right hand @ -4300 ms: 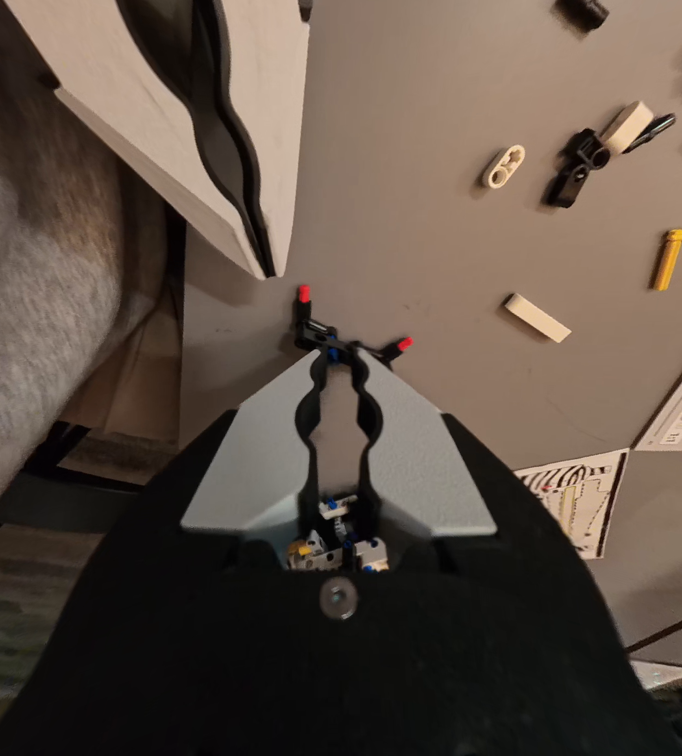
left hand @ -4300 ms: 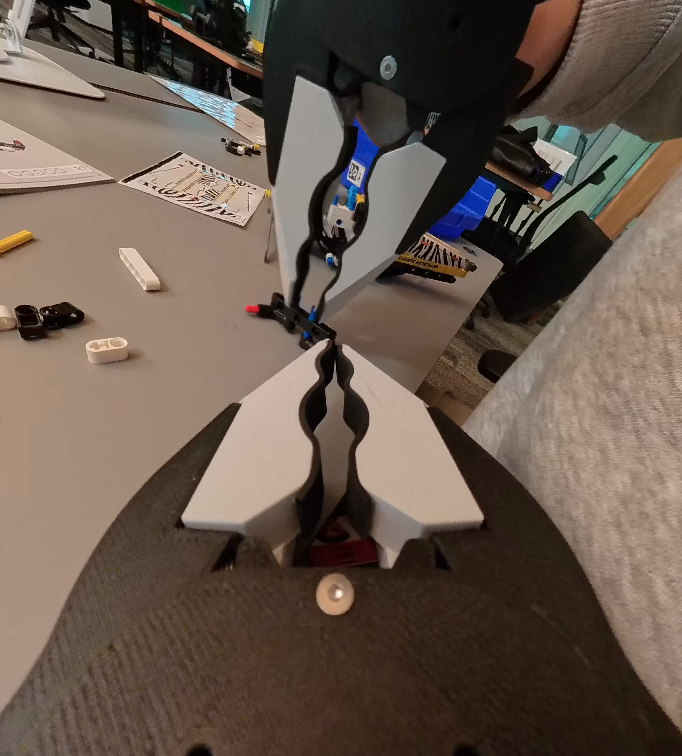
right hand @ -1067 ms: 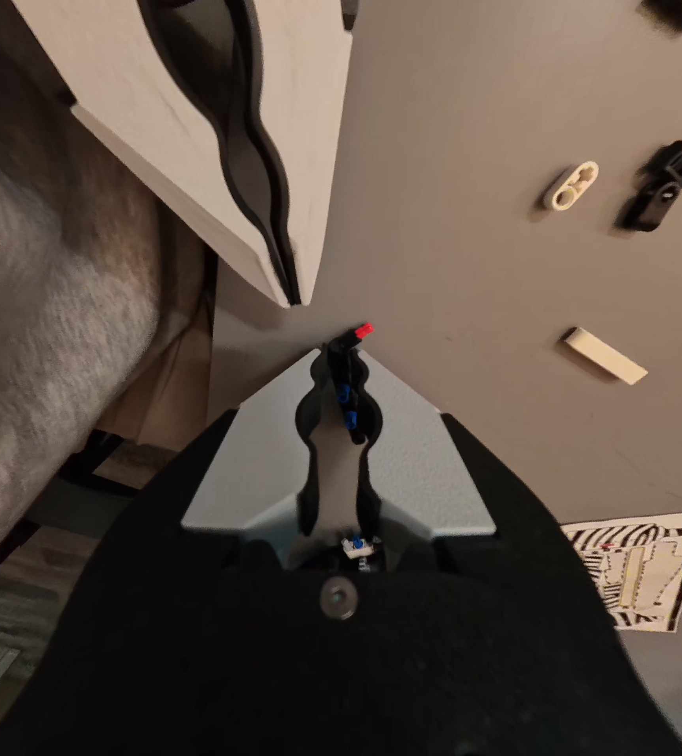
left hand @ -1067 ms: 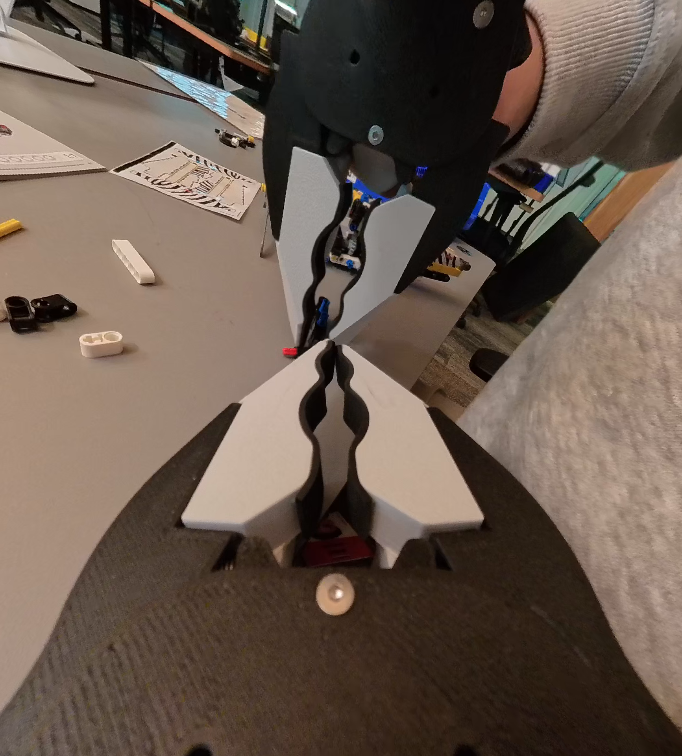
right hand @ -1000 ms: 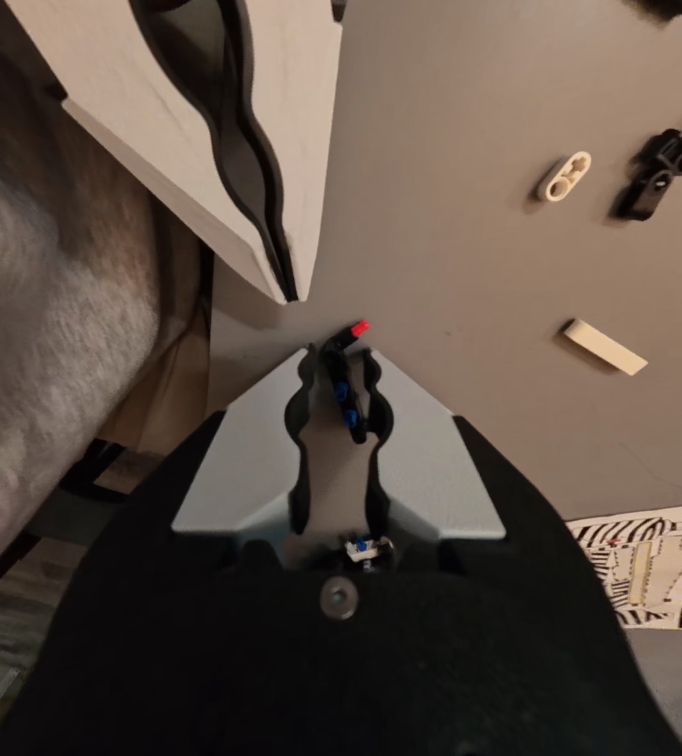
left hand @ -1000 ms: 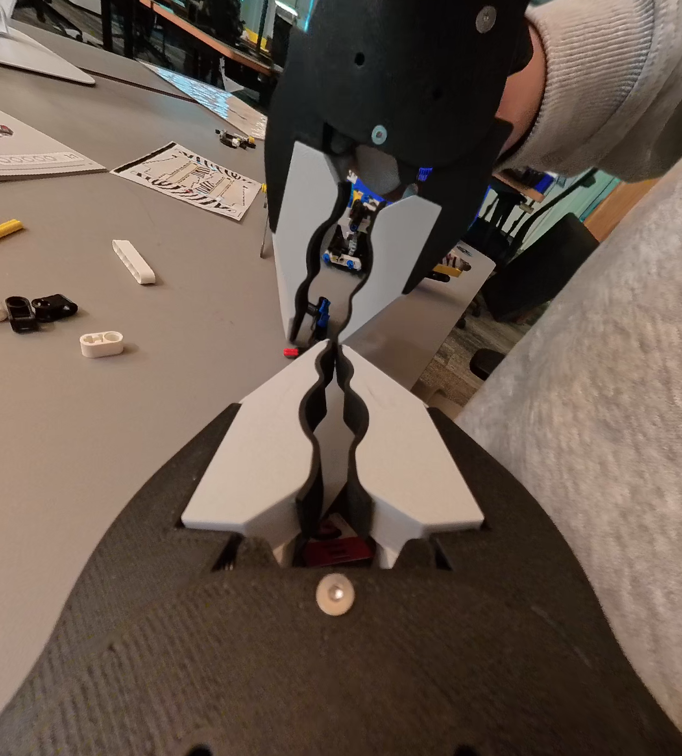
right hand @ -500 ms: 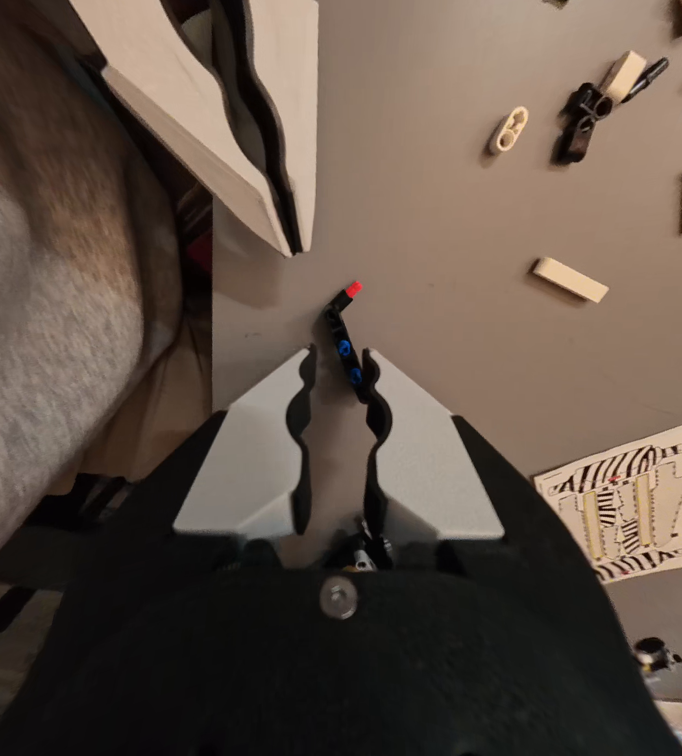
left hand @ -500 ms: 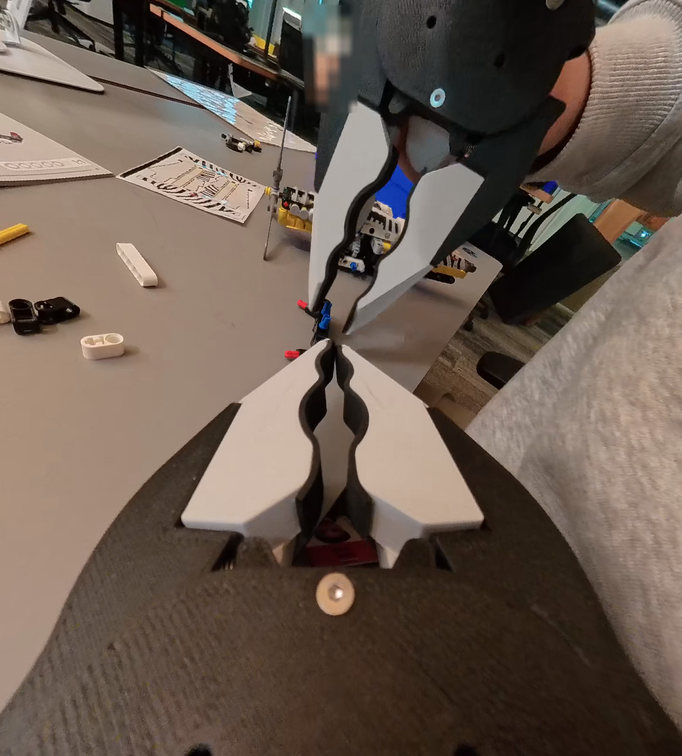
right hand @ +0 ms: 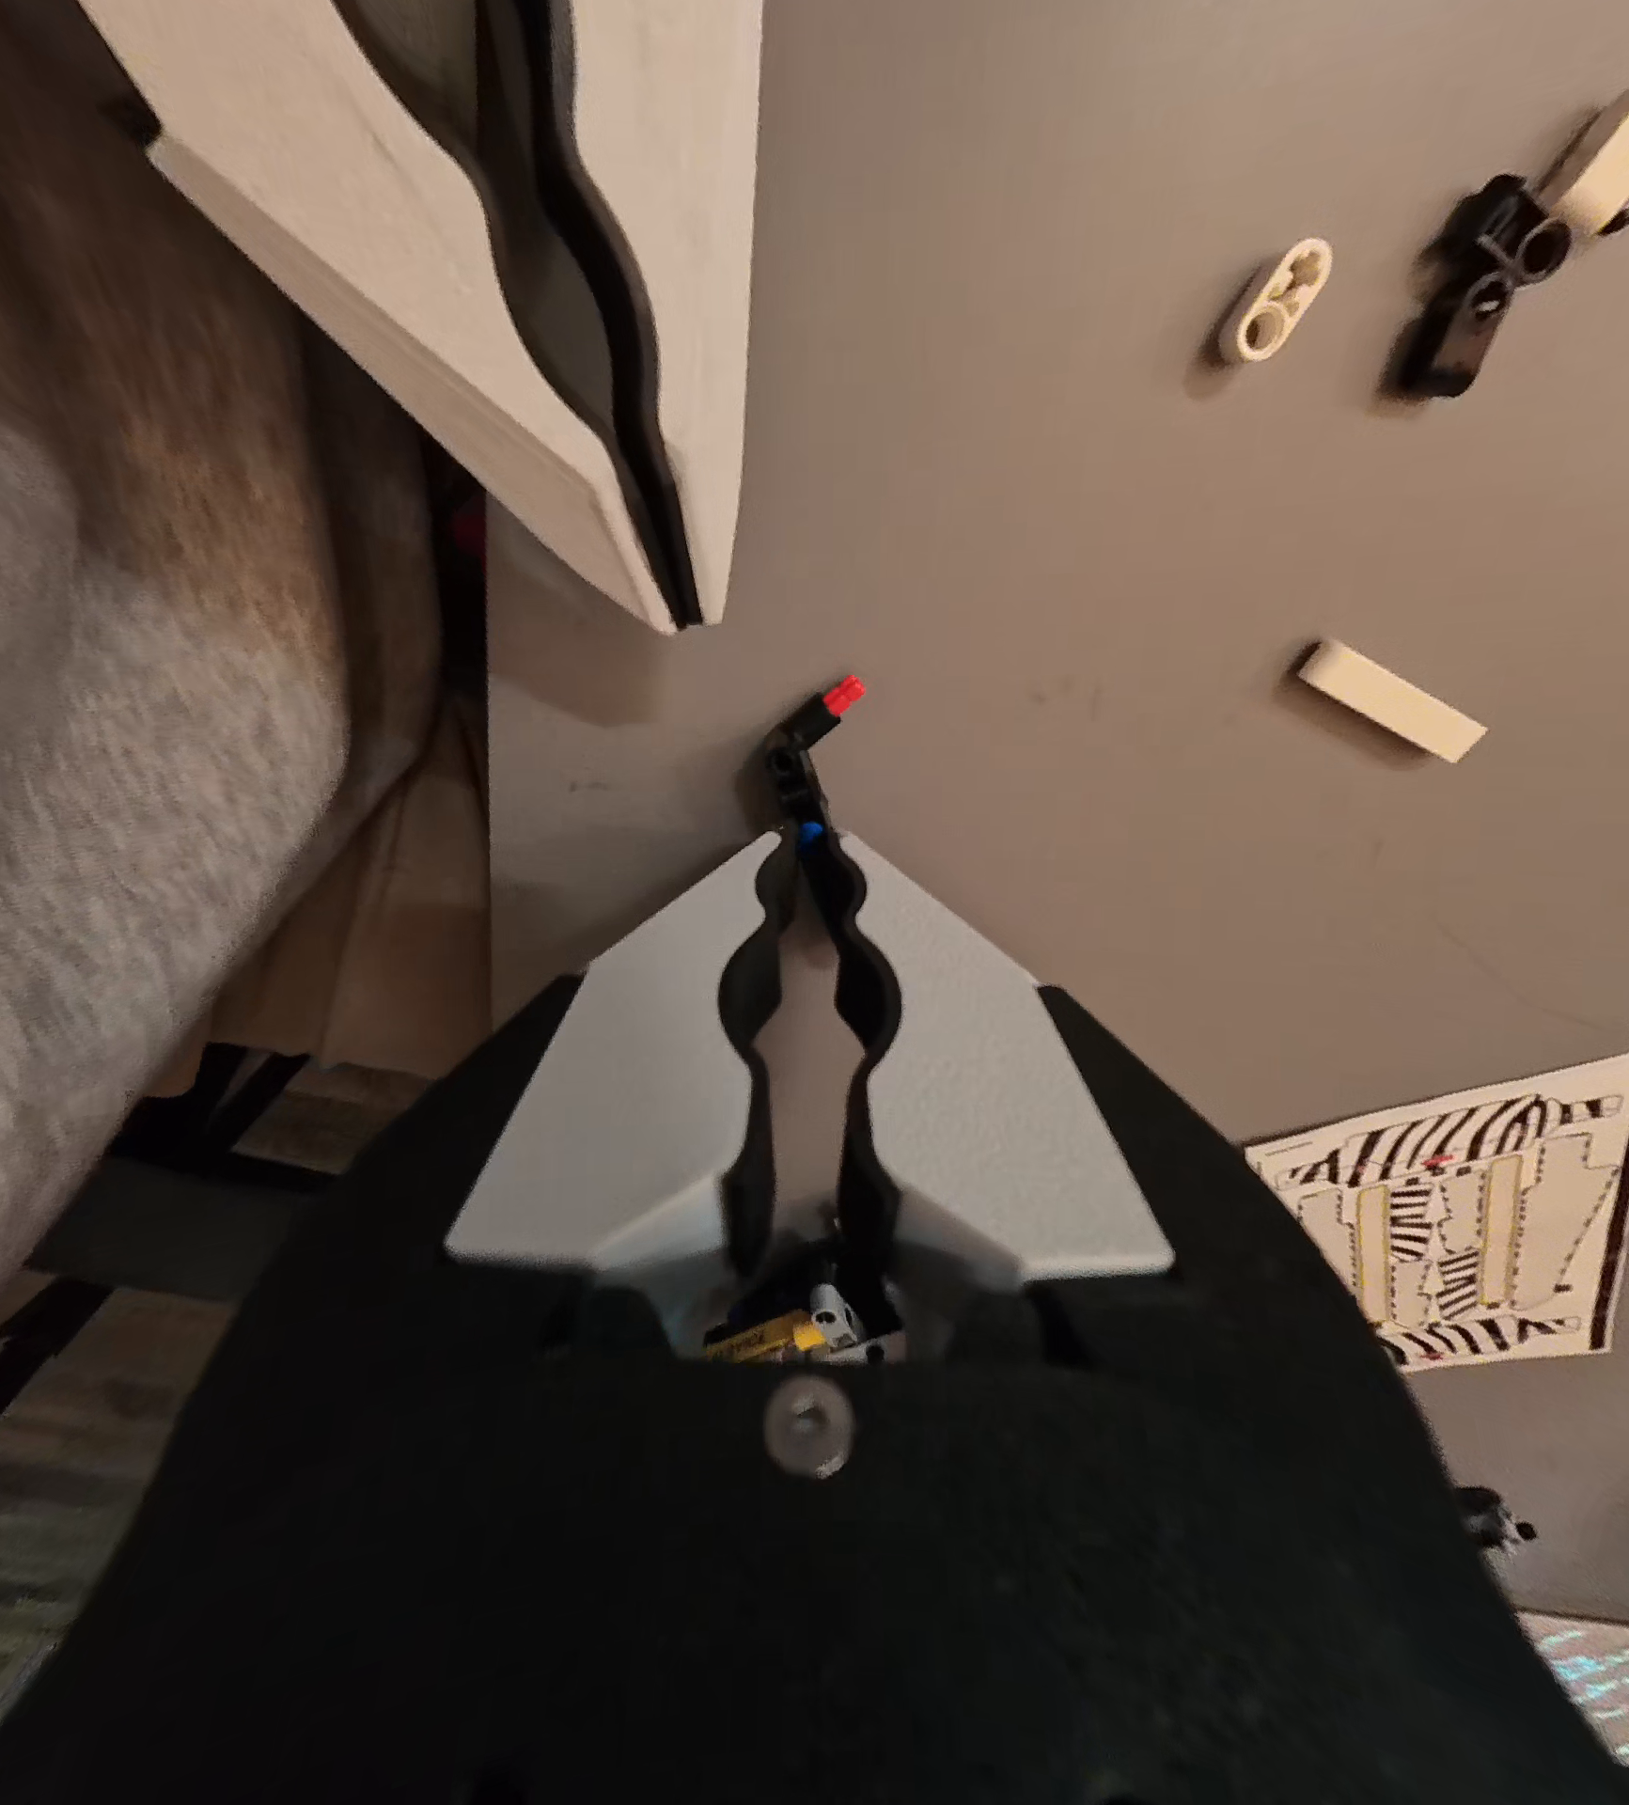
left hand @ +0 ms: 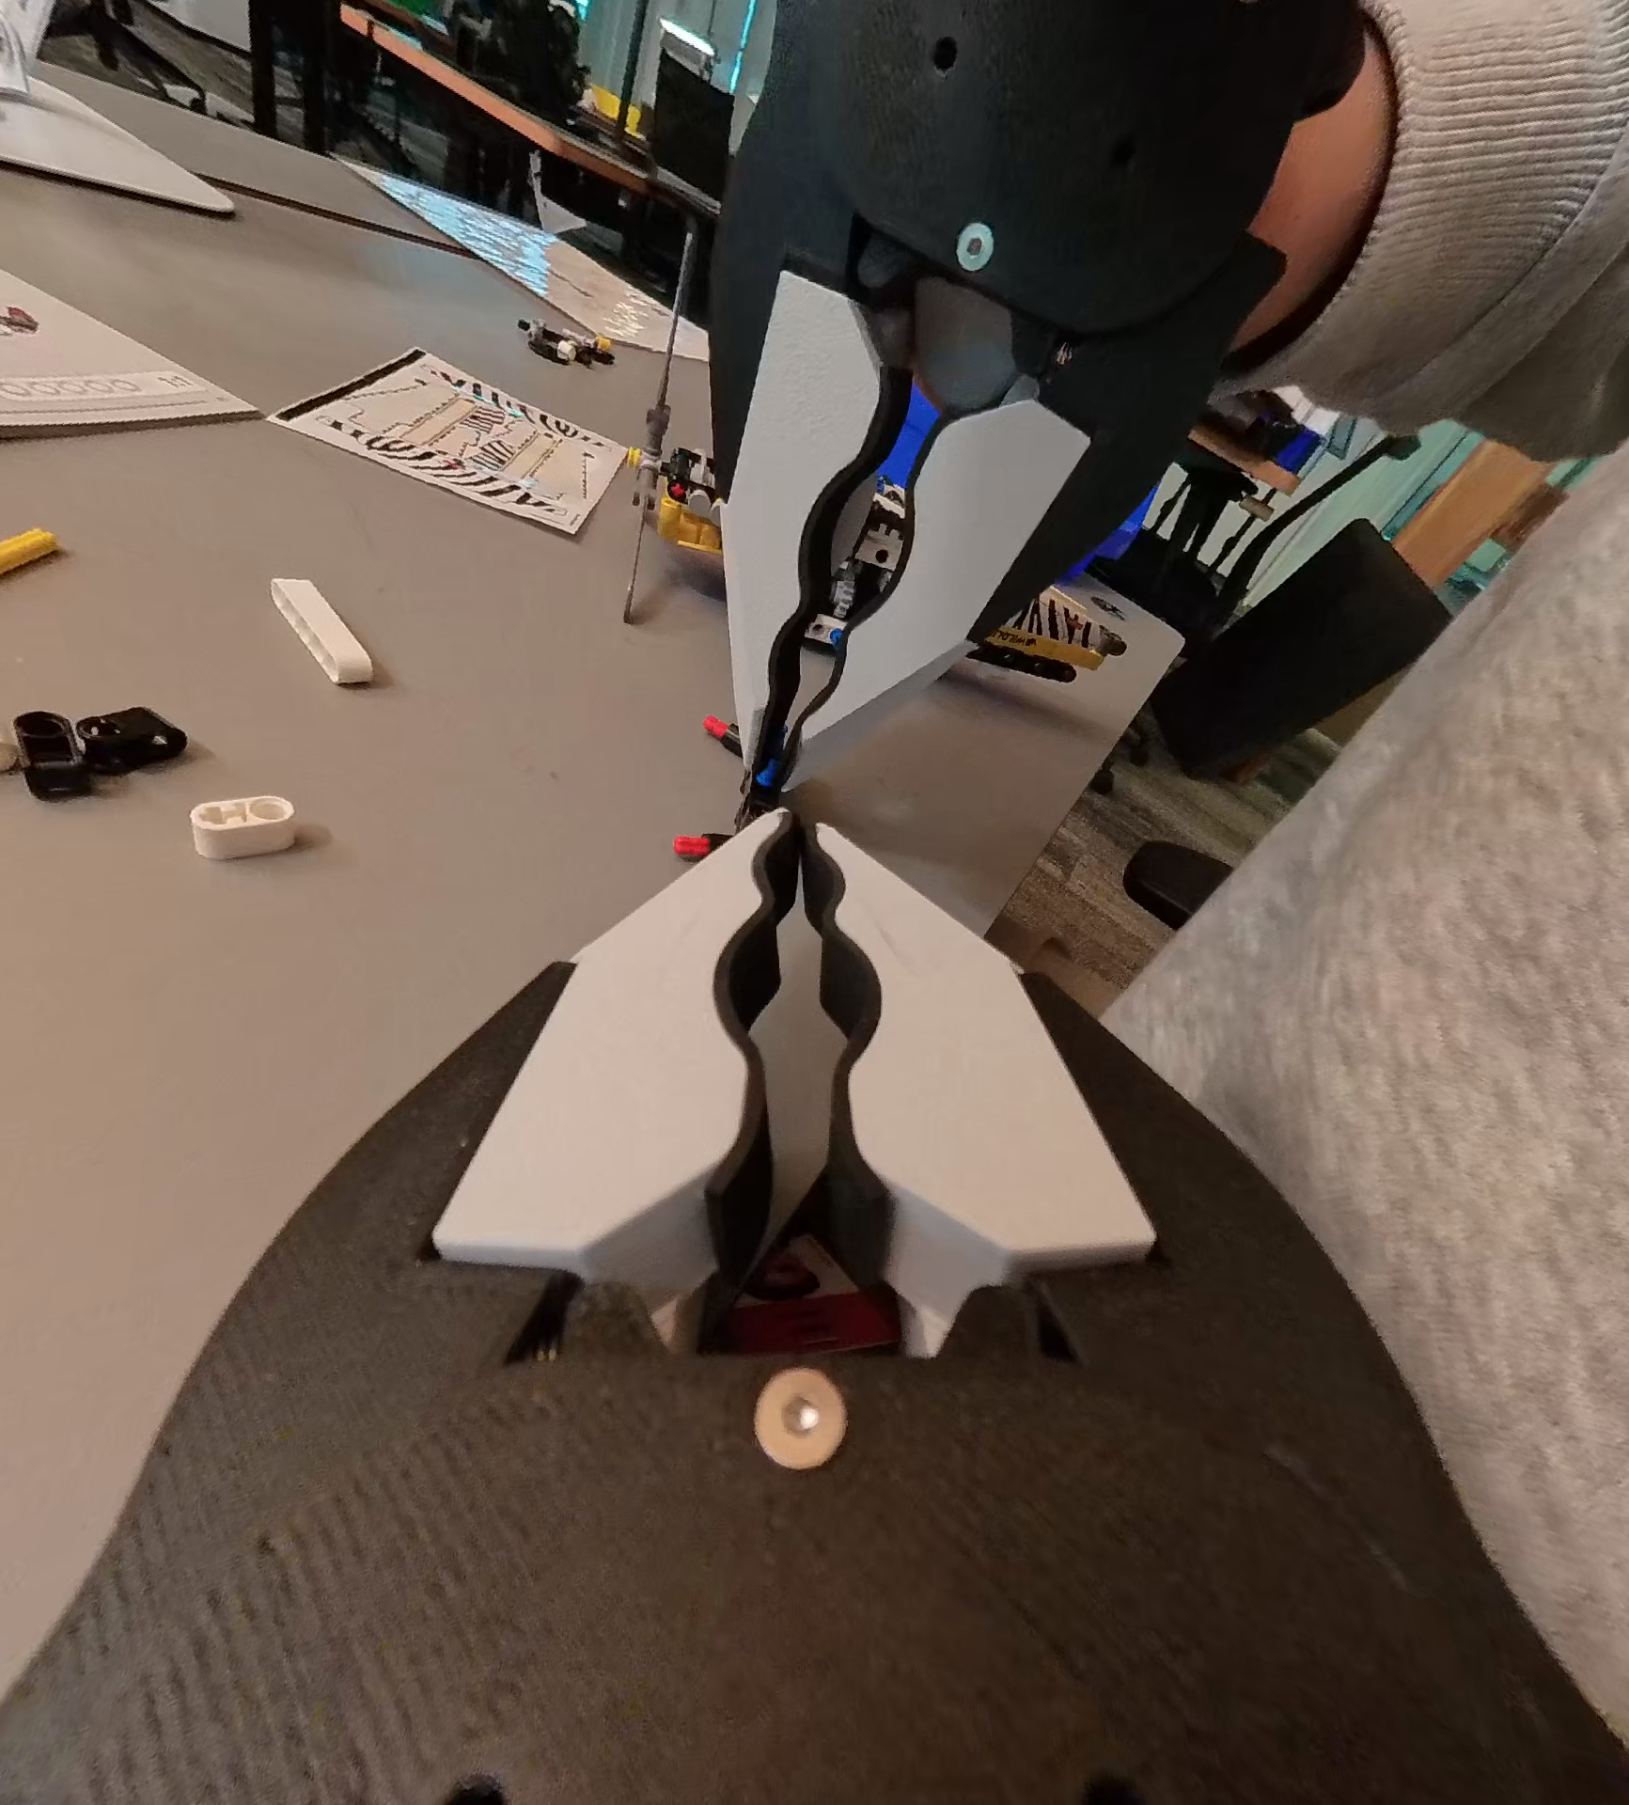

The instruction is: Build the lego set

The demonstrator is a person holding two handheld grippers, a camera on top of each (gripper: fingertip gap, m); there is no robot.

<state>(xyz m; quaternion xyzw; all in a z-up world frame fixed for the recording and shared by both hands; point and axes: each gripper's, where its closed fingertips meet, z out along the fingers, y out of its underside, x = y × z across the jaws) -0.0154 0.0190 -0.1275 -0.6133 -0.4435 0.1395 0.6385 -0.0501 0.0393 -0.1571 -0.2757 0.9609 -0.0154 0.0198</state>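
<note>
Two-handed regrasp of a small sub-assembly during the build. The landmark is the black angled beam (right hand: 794,772), fitted with blue pins and a red pin (right hand: 844,692) at its far end, near the front edge of the grey surface (right hand: 1132,508).

Right tool (right hand: 805,842): jaws together, clamped on the near end of the black angled beam, with one blue pin showing right at the fingertips. A second ago the jaws spread and let go, half a second ago they stood apart and drawn back from the beam, and they have now closed again nearer its end. Most of the beam's length, including the red-pinned end, now projects free. Whether the beam rests on the surface or is lifted off it cannot be told.

Left tool (left hand: 795,842): jaws together on nothing. In the right wrist view its tip lies just beyond the red pin and does not touch the beam. It has kept this place and this closure throughout.

Loose parts, all well apart from the beam on its far side from the surface edge: a white two-hole link (left hand: 242,827), a long white beam (left hand: 322,630), black connectors (left hand: 97,742) and a striped sticker sheet (left hand: 449,440). A partly built yellow model (left hand: 693,503) stands behind the beam.

Judgement: the new hold exposes the free end, probably so that it can be carried to the model or fitted with another part. The grip is on a short length, so the beam may pivot.
</note>
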